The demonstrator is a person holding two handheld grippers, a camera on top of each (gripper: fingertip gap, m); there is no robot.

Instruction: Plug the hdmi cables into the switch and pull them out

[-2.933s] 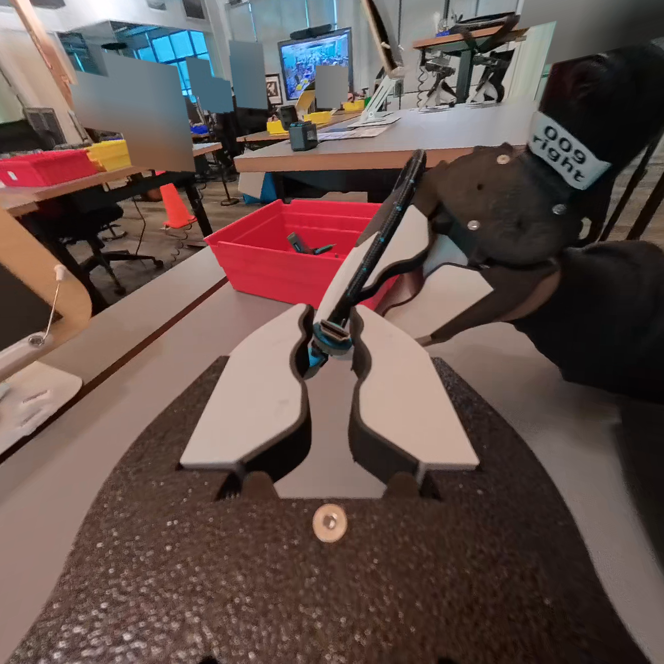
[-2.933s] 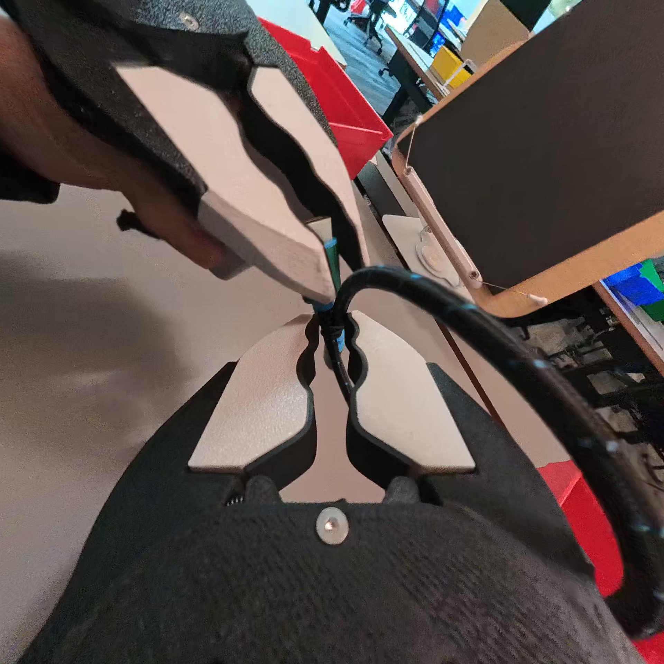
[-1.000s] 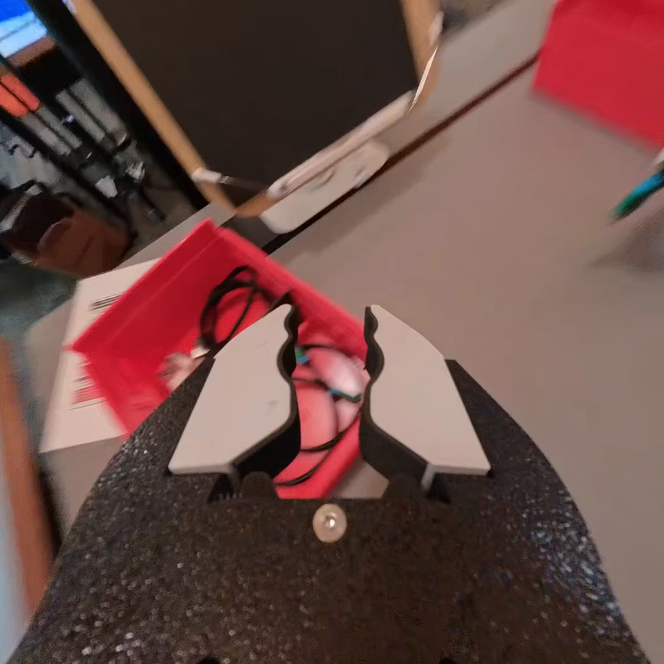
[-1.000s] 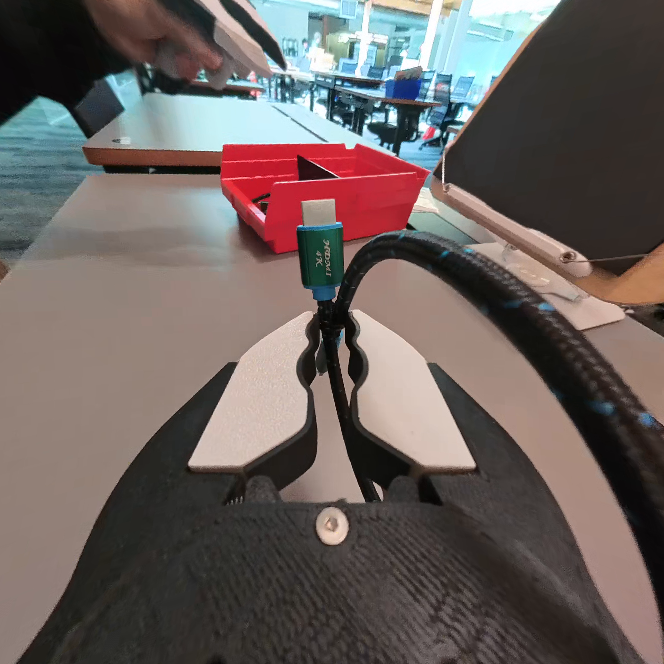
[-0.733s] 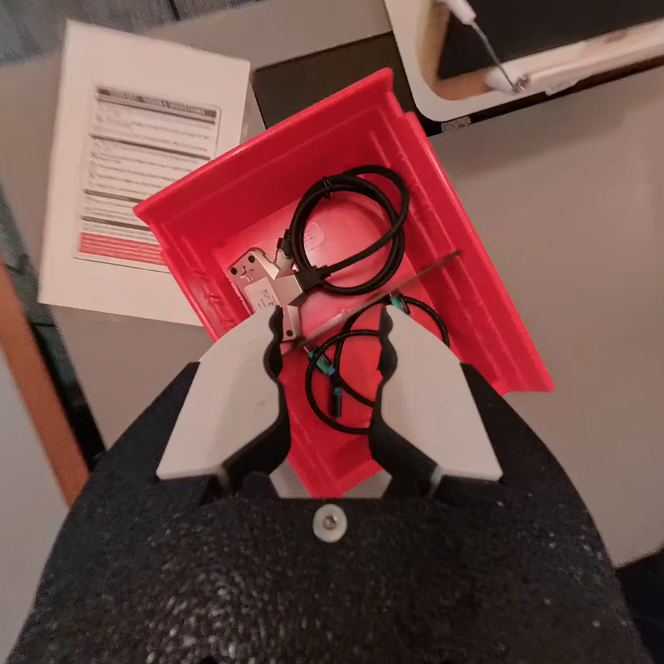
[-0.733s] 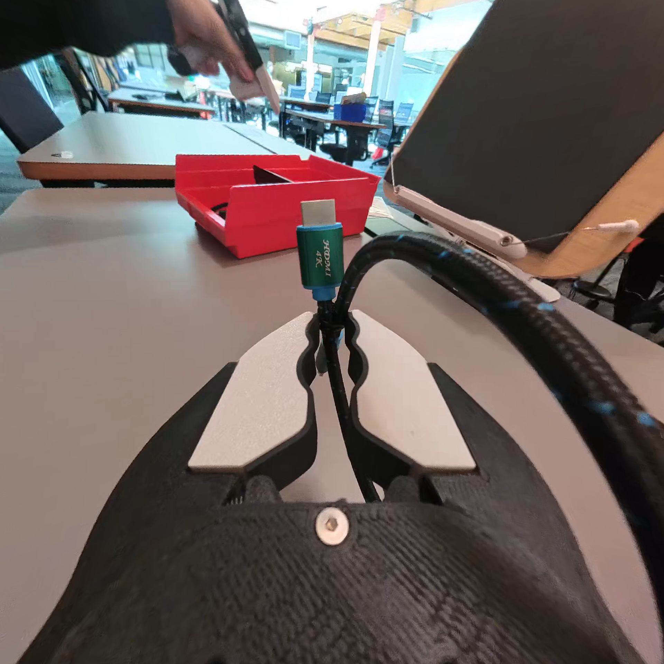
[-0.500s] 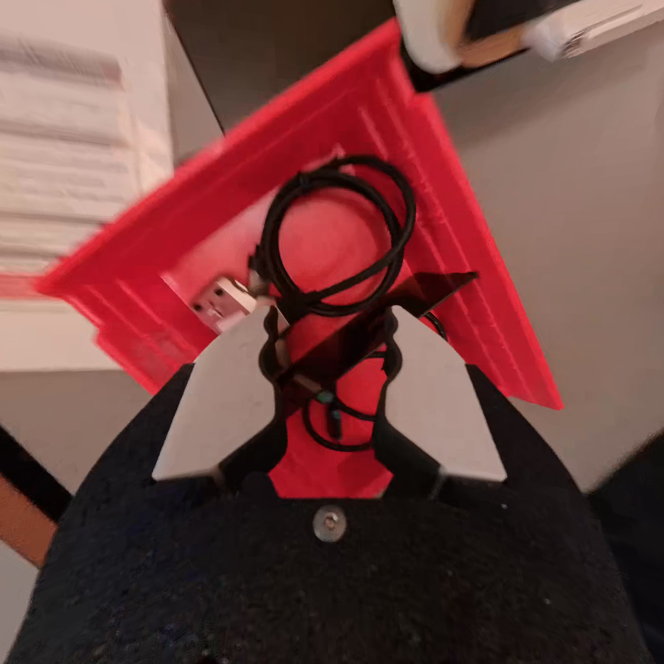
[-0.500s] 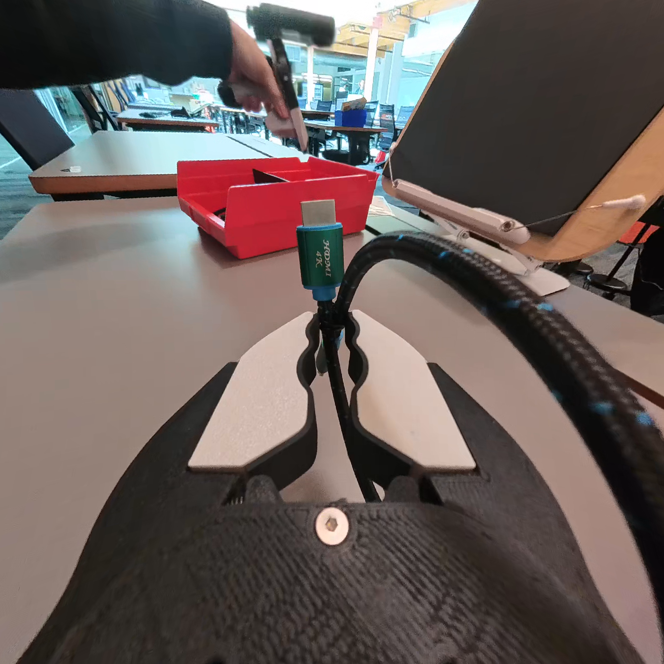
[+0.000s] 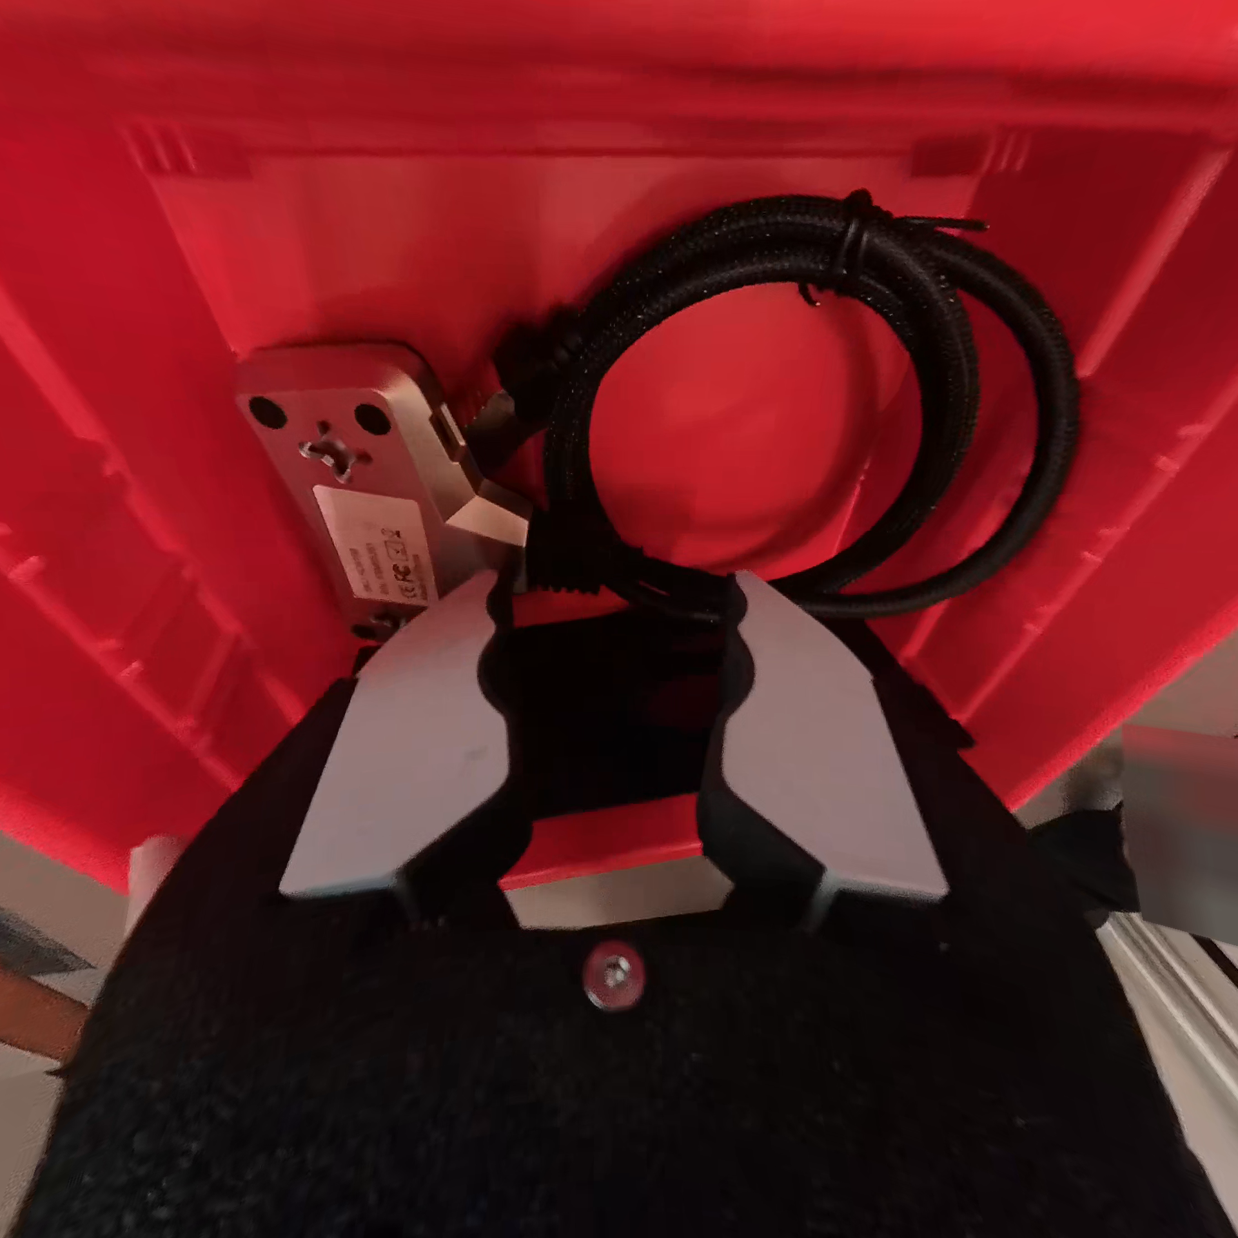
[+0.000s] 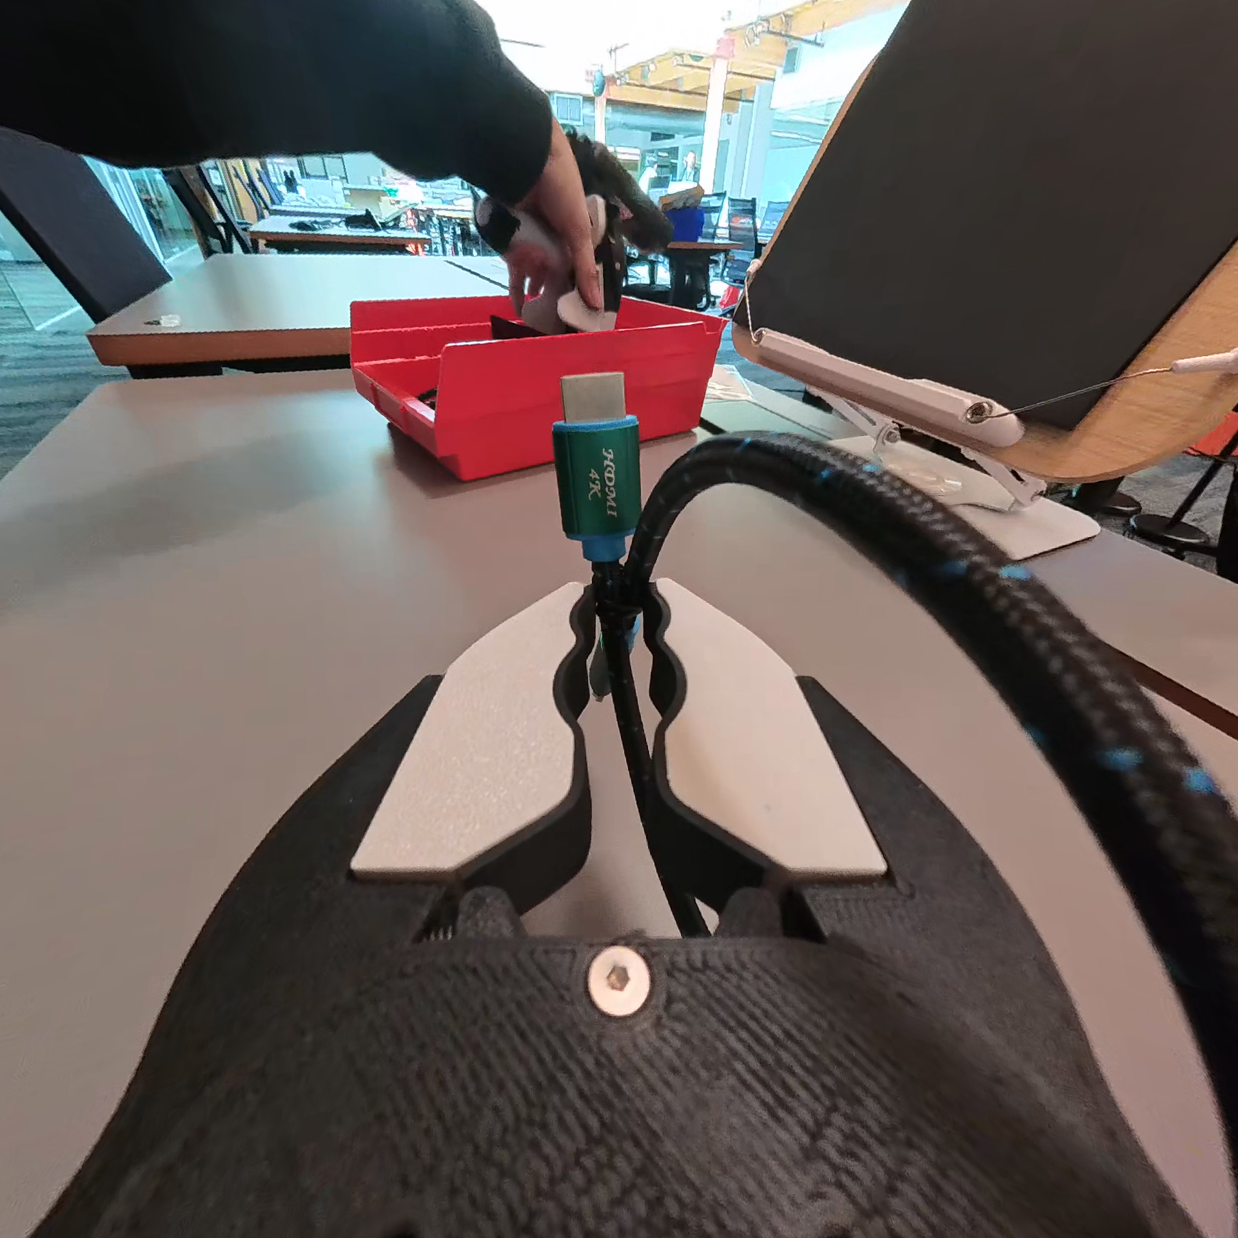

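A second ago the left claw (image 9: 613, 606) hung high over the bench with the red bin (image 9: 670, 281) small and off to the left beyond it. It has since swung over the bin and dropped inside, its jaws now spread wider than before. The silver switch (image 9: 375, 482) and the coiled black cable (image 9: 837, 415) have grown large in its view. In the right wrist view, the person's hand (image 10: 556, 248) has come down to the bin's rim (image 10: 536, 335).

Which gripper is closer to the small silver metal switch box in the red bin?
Left. The left gripper hangs open inside the red plastic bin, beside the silver switch box. The right gripper is out over the table, short of the bin.
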